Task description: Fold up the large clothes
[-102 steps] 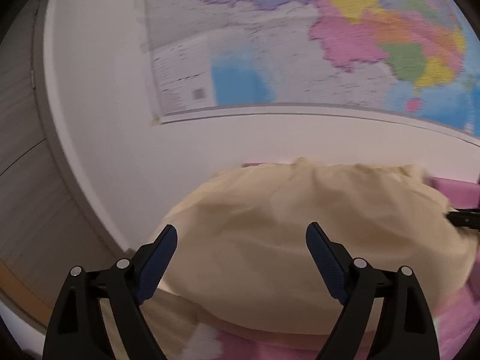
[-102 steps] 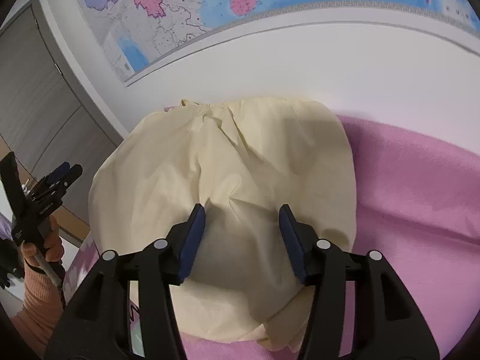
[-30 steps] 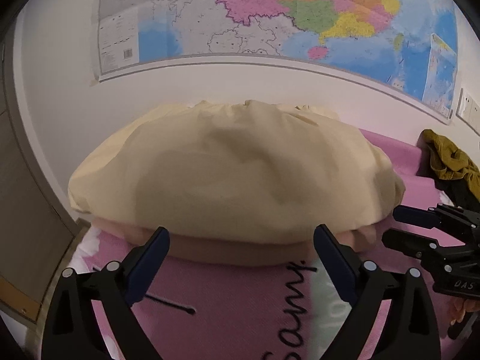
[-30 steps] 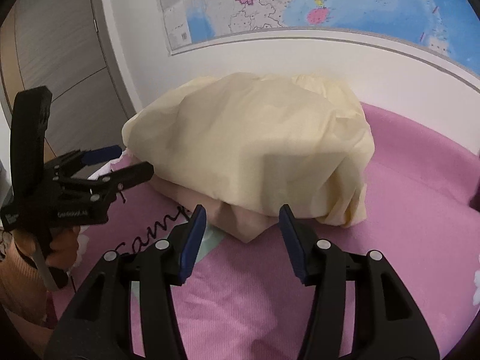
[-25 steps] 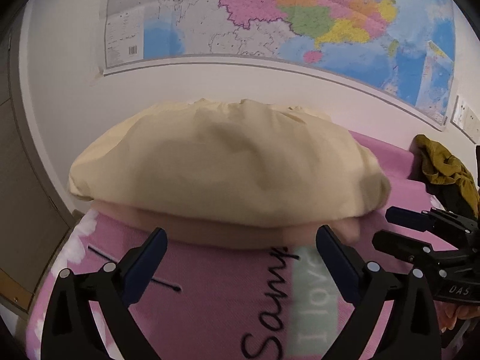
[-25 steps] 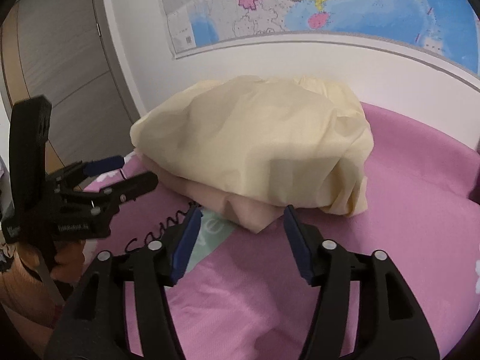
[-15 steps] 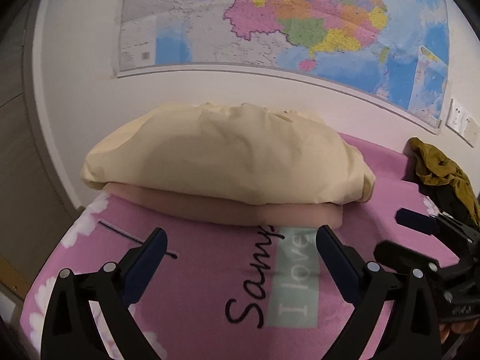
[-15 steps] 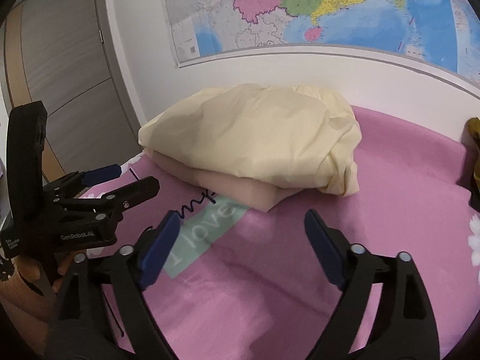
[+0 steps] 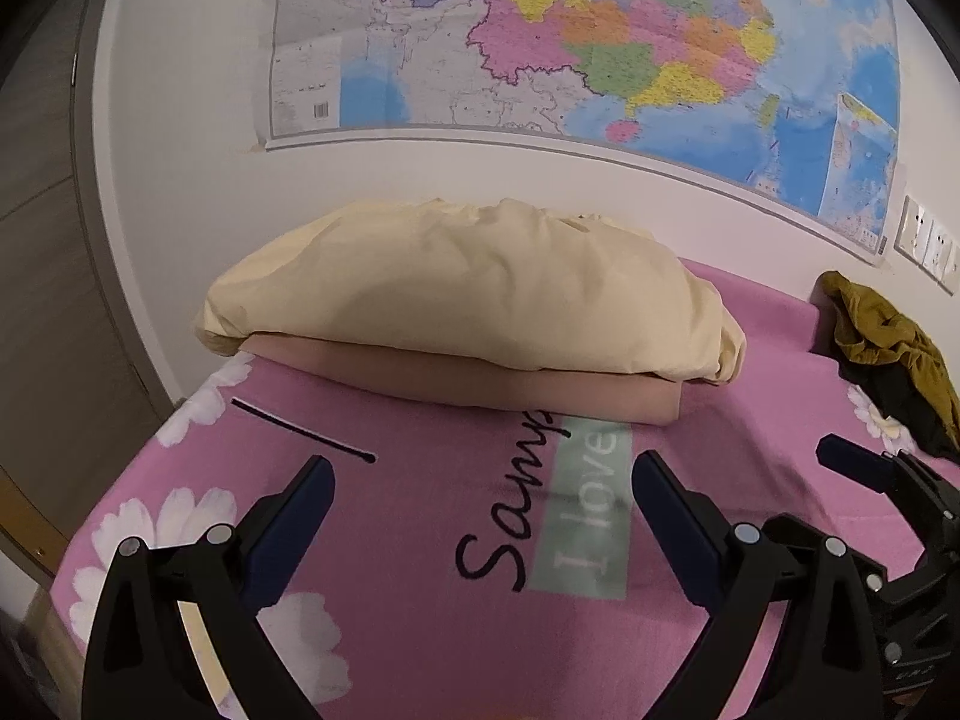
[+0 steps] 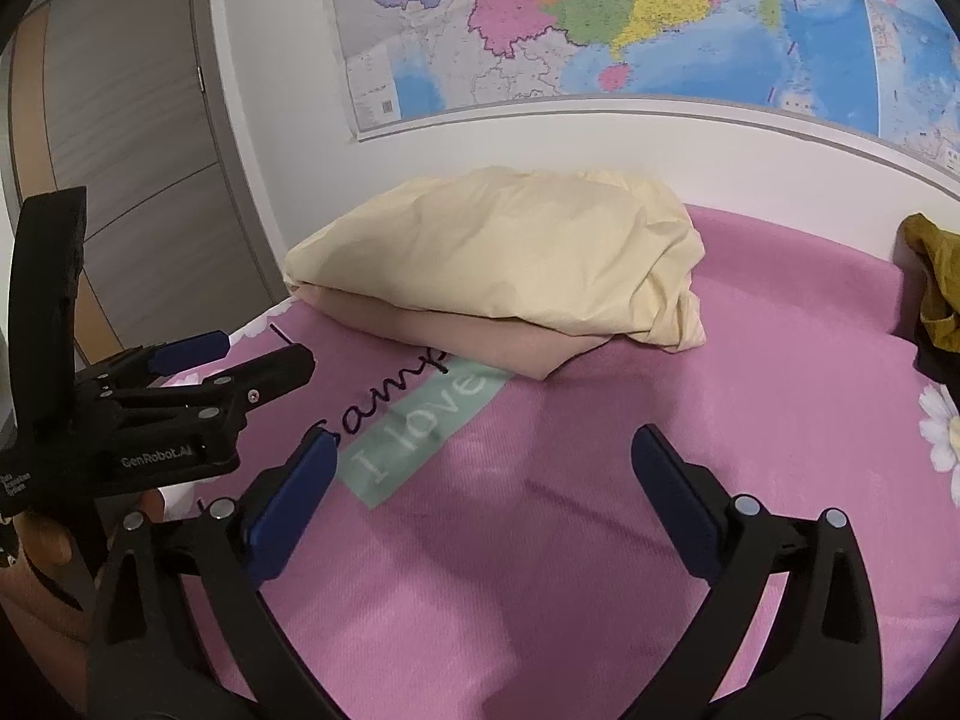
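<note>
the cream garment (image 9: 468, 288) lies folded on a beige one (image 9: 480, 381) on the bed (image 10: 750, 390); left hand-held gripper (image 9: 480, 492) and right hand-held gripper (image 10: 480, 468) both gape empty, the right's jaws having just been opening.

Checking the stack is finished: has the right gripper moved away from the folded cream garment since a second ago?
Yes. The right gripper has backed away; the cream garment now sits farther off, nearer the wall map. Its jaws have just been opening, nothing between them.

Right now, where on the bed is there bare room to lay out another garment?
Free: the pink blanket between the folded cream garment and both open tools, left tool and right tool. Crowded: the back left corner under the folded stack, and the right edge with the olive clothes.
</note>
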`<state>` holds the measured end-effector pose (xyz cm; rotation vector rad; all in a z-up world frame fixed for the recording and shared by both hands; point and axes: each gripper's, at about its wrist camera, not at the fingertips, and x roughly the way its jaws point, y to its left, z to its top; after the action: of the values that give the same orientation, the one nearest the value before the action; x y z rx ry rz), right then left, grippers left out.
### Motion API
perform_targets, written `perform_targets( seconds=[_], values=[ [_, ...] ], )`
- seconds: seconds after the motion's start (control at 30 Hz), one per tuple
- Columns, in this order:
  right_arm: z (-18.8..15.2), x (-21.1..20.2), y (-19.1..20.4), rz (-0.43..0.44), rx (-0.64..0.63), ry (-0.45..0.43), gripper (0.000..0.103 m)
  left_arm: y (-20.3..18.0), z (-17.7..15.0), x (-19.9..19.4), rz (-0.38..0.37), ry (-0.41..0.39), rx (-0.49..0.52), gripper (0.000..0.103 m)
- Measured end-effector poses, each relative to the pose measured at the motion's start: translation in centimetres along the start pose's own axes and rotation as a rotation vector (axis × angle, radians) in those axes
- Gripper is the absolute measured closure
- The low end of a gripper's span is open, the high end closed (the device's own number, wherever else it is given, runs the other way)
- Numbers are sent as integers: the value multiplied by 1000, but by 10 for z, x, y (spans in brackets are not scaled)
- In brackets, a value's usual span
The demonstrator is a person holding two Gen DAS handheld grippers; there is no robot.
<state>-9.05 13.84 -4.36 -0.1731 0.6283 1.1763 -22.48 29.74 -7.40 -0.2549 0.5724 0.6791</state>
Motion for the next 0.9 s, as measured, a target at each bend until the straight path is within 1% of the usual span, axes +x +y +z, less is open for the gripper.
perform_targets(
  seconds=[0.07,0.33,0.9],
  values=[
    [-2,-3,0,-3,3,-4,6,-1,-2,-4,14,-11,7,7],
    [-7,-11,6,1,3,-12,6,0,-6,-13,6,-21,3,7],
    [-10,-19,8,16,13,-21,6,-4,-9,-21,-7,-29,27,7]
  ],
)
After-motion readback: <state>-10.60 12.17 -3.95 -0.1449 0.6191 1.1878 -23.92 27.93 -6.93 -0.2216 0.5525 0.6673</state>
